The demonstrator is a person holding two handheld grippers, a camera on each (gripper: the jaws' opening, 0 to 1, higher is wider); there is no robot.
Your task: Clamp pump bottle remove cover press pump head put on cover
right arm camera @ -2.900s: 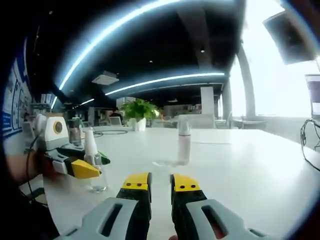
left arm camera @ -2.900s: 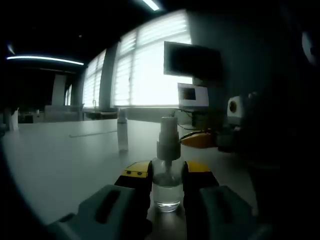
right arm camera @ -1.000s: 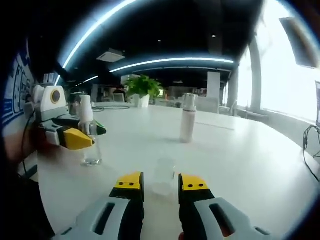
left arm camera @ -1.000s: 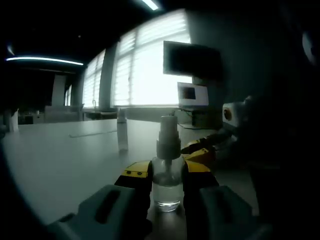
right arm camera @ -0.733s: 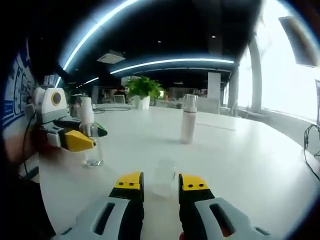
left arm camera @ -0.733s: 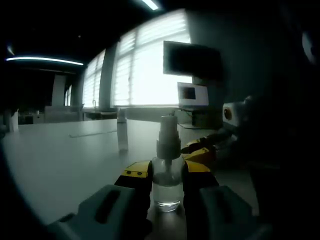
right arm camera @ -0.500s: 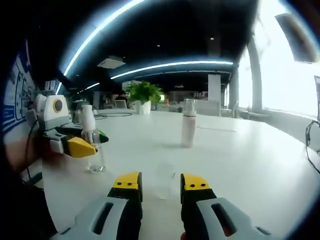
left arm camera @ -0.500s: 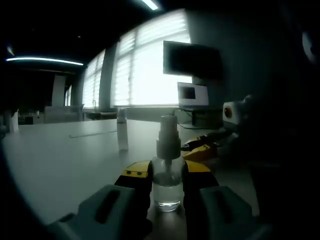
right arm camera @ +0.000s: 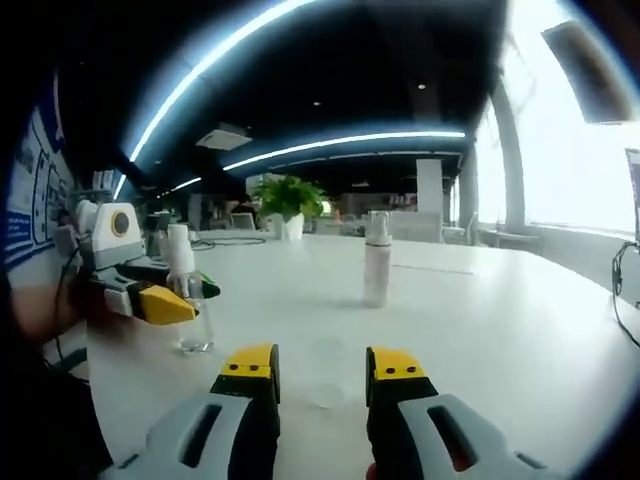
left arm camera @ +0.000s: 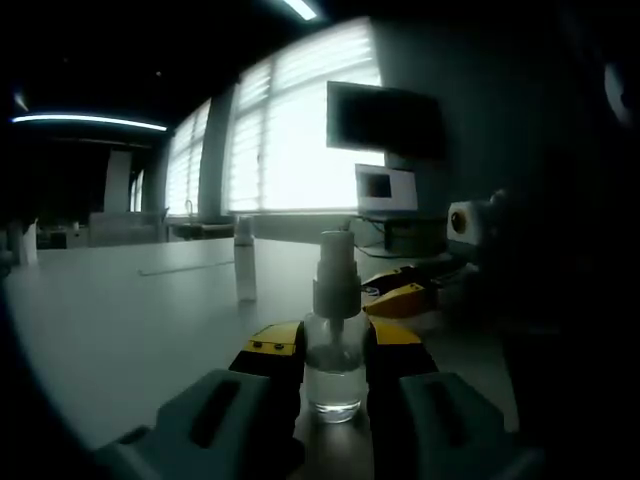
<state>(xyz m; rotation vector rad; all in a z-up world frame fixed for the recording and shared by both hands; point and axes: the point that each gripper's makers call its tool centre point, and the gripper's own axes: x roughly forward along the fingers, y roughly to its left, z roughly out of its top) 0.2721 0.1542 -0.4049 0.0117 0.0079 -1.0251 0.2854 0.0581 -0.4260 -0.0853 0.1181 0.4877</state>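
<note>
In the left gripper view, the left gripper [left arm camera: 335,352] has its jaws pinching the clear pump bottle [left arm camera: 334,372], which stands upright on the white counter [left arm camera: 120,320] with clear liquid low in it and its pump head [left arm camera: 337,272] bare; a taller white bottle [left arm camera: 244,262] stands well behind, and the right gripper [left arm camera: 402,296] shows at the right beside a monitor [left arm camera: 386,190]. In the right gripper view, the right gripper [right arm camera: 322,366] has its jaws spread either side of the clear cover [right arm camera: 326,372] on the counter [right arm camera: 520,330], though contact cannot be told; the left gripper [right arm camera: 165,300] clamps the pump bottle [right arm camera: 192,312] at the left, with the white bottle [right arm camera: 377,260] and a potted plant [right arm camera: 286,204] beyond.
</note>
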